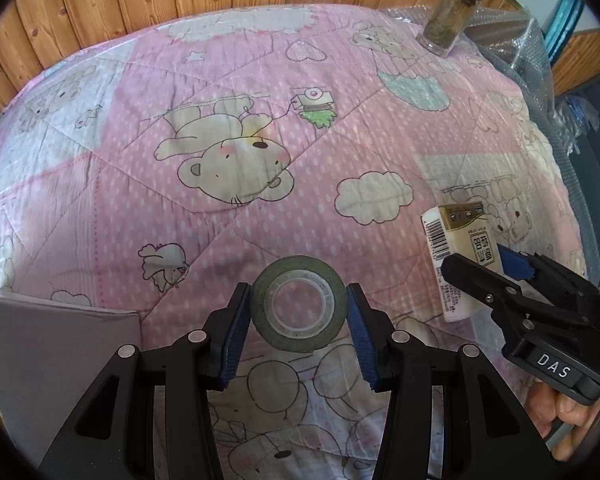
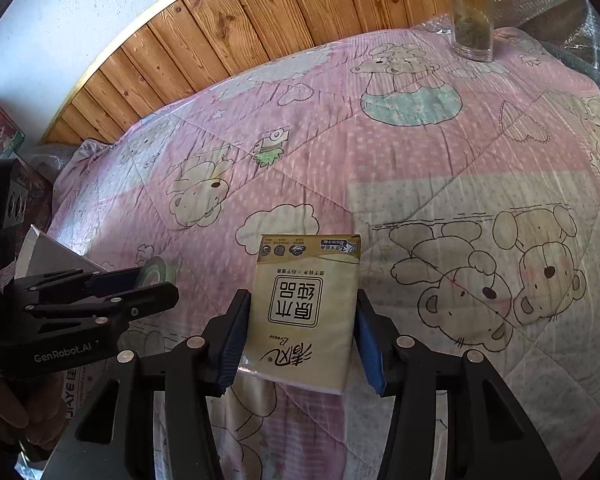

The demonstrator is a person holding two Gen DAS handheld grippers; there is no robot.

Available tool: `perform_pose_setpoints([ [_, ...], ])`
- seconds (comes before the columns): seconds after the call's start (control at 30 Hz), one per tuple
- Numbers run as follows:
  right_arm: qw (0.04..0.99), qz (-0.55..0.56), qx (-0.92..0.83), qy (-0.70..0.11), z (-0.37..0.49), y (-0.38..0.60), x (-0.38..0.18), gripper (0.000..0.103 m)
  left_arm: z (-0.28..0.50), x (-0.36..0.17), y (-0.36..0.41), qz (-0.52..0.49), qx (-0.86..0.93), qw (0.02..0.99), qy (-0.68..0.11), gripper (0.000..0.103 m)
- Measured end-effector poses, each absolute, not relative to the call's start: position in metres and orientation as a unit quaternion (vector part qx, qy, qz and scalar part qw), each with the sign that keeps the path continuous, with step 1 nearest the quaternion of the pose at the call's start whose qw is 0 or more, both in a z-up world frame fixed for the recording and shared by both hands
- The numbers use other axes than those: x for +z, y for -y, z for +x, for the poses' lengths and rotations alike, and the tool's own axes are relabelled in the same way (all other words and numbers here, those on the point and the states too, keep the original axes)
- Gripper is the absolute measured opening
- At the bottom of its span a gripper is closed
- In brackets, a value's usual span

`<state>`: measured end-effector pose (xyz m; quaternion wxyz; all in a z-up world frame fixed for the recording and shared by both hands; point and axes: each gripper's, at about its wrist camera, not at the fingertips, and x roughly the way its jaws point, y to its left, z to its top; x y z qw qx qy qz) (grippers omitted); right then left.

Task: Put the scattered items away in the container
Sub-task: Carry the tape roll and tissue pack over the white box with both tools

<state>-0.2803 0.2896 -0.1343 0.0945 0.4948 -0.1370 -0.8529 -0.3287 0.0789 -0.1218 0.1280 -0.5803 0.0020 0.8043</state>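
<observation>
A roll of dark green tape (image 1: 296, 268) sits between the blue pads of my left gripper (image 1: 298, 312), which touch its two sides, so the gripper is shut on it. The right wrist view shows the same tape roll (image 2: 158, 270) in the left gripper (image 2: 156, 282) just above the quilt. A yellow tissue pack (image 2: 304, 280) lies flat on the quilt with my right gripper (image 2: 302, 320) shut on its long sides. In the left wrist view the right gripper (image 1: 476, 260) covers part of the tissue pack (image 1: 452, 232). A grey box (image 1: 60, 320) stands at the lower left.
A pink bear-print quilt (image 1: 300, 140) covers the surface. A glass jar with a metal lid (image 1: 448, 20) stands upright at the far right corner. Wooden panelling (image 1: 140, 0) backs the quilt, and bubble wrap (image 1: 532, 40) lies beyond its right edge. The grey box (image 2: 48, 256) is left of the tape.
</observation>
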Motion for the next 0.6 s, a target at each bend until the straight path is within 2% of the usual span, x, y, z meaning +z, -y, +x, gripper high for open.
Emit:
perform_pose_setpoints([
  [0.6, 0.12, 0.49, -0.852, 0.138, -0.208, -0.26, -0.103, 0.051, -0.242, -0.061, -0.075, -0.554, 0.822, 0.13, 0.025, 0.049],
])
